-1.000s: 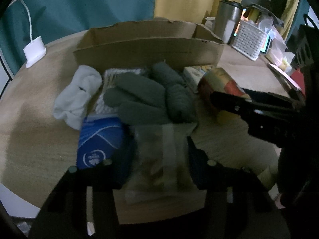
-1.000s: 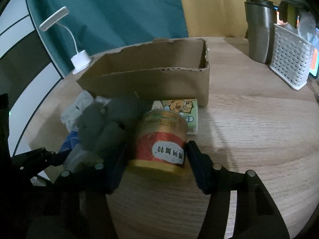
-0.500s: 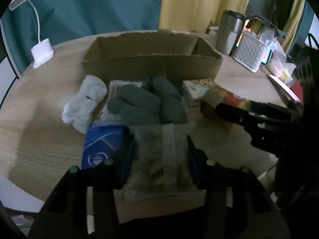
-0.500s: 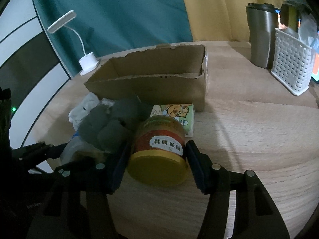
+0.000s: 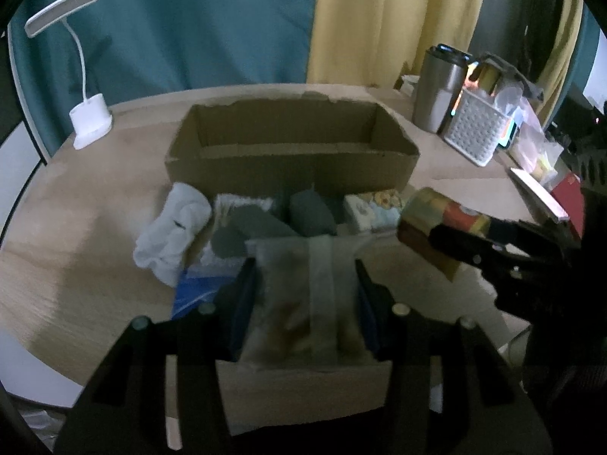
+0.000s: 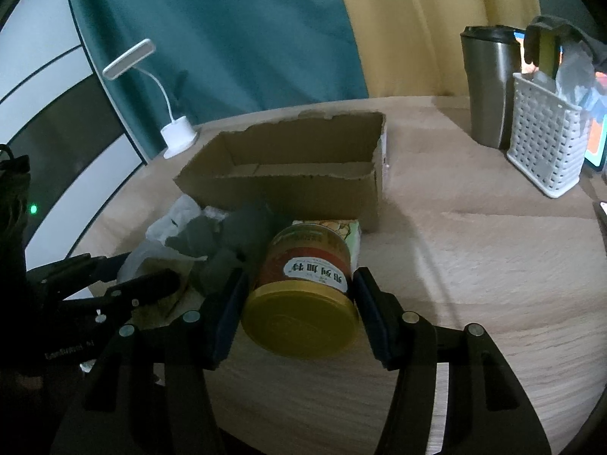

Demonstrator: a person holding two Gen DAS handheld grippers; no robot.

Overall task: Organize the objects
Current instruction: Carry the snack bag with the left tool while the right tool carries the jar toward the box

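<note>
Your left gripper [image 5: 305, 295] is clamped on a clear plastic packet [image 5: 309, 303], one pad on each long edge, and the packet is lifted clear of the table [image 5: 95, 197], in front of the pile of clothes. Expect it to be light and soft: the film gives and sags, and it can slide through the pads, so grip the filled body and not the flat sealed strip down its middle. What is inside is brownish and too blurred to name.

Your right gripper [image 6: 296, 299] is clenched on a tin can [image 6: 303, 288], the pads on opposite sides of its red label, the gold end tipped toward the camera, and it looks to be off the table. It is rigid and probably the heavier of the two; its smooth round wall can twist or slip, so hold it across the middle of the body.

Beyond both lies a heap: grey socks [image 5: 288, 216], a white sock [image 5: 174, 227], a blue packet [image 5: 193, 292] partly covered, and a small printed carton [image 5: 373, 206] against the cardboard box [image 5: 292, 151].

The box stands open, its floor only partly visible; what shows looks bare. The lower edges of both views are filled by the gripper bodies, so the near table edge is hidden.
</note>
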